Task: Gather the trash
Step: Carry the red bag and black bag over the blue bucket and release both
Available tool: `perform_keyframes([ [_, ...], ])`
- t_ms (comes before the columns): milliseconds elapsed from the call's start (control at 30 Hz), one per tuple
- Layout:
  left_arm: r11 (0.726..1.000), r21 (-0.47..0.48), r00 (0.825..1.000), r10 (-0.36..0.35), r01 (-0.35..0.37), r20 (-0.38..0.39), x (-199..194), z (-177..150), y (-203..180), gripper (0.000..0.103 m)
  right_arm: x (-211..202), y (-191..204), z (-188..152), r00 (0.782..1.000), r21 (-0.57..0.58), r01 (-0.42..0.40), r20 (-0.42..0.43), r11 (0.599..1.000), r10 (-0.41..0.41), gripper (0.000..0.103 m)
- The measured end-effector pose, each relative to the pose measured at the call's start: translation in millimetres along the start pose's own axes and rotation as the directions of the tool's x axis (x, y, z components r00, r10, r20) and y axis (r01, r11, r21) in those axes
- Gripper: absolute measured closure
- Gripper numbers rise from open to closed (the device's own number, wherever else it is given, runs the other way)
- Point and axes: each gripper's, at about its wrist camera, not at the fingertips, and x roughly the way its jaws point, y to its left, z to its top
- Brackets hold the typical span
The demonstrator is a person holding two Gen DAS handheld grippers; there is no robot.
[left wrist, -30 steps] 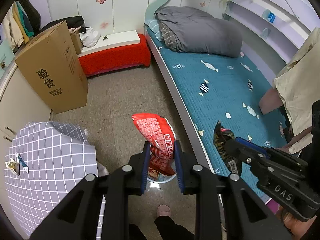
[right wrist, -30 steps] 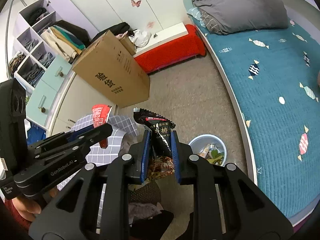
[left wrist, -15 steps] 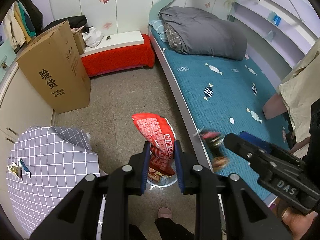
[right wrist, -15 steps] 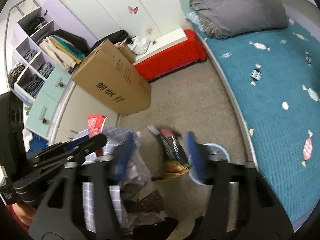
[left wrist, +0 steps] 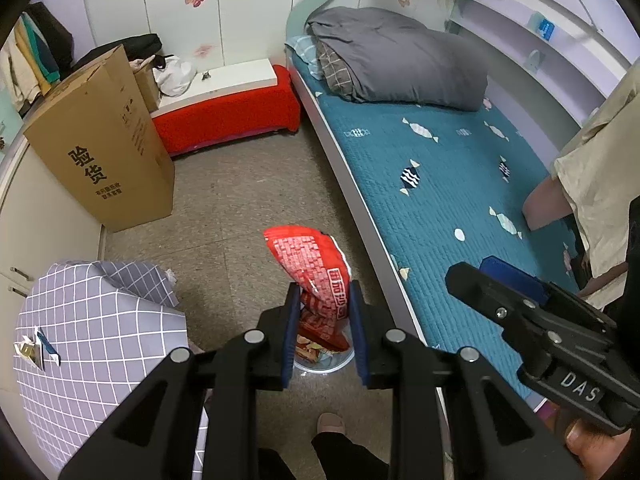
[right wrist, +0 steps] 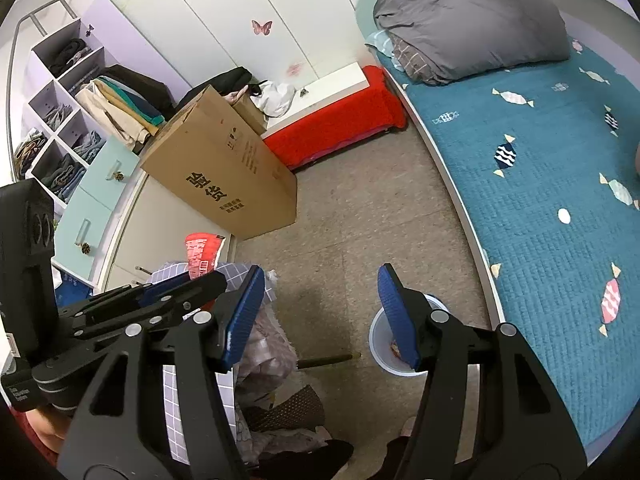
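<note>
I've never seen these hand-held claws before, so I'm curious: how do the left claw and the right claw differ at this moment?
The left claw is closed on a red snack bag; the right claw holds nothing. The left claw's blue pads stand close together, pinching the bag, while the right claw's pads are spread wide apart. Both are black with blue pads, point downward and hang near the small bin on the floor.

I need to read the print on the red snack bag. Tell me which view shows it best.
The left wrist view: the red snack bag sits centre frame, pinched in the left claw, its printed face turned to the camera. The right wrist view shows only its top end, small, behind the left claw.
</note>
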Motion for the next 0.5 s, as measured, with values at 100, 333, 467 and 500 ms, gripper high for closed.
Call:
perform_keyframes([
  [100,1.0,0.009,1.0,-0.003,0.003,0.0,1.1,0.6,-5.0,0.079,-3.4,-1.3,-1.3,1.0,0.003,0.004,0.006,1.0,-0.004,0.044],
  [333,1.0,0.027,1.0,-0.011,0.011,0.0,3.2,2.6,-13.1,0.079,-15.2,-6.6,-2.2,0.999,0.016,0.023,0.036,1.0,-0.023,0.044],
  [467,0.999,0.04,1.0,-0.02,0.02,0.002,4.2,6.3,-18.8,0.079,-25.1,-10.7,-1.9,0.996,0.029,0.043,0.072,0.999,-0.045,0.044],
  [500,0.999,0.043,1.0,-0.025,0.025,0.006,4.2,7.4,-20.0,0.079,-28.7,-12.0,-2.8,0.995,0.033,0.048,0.083,0.998,-0.051,0.044],
])
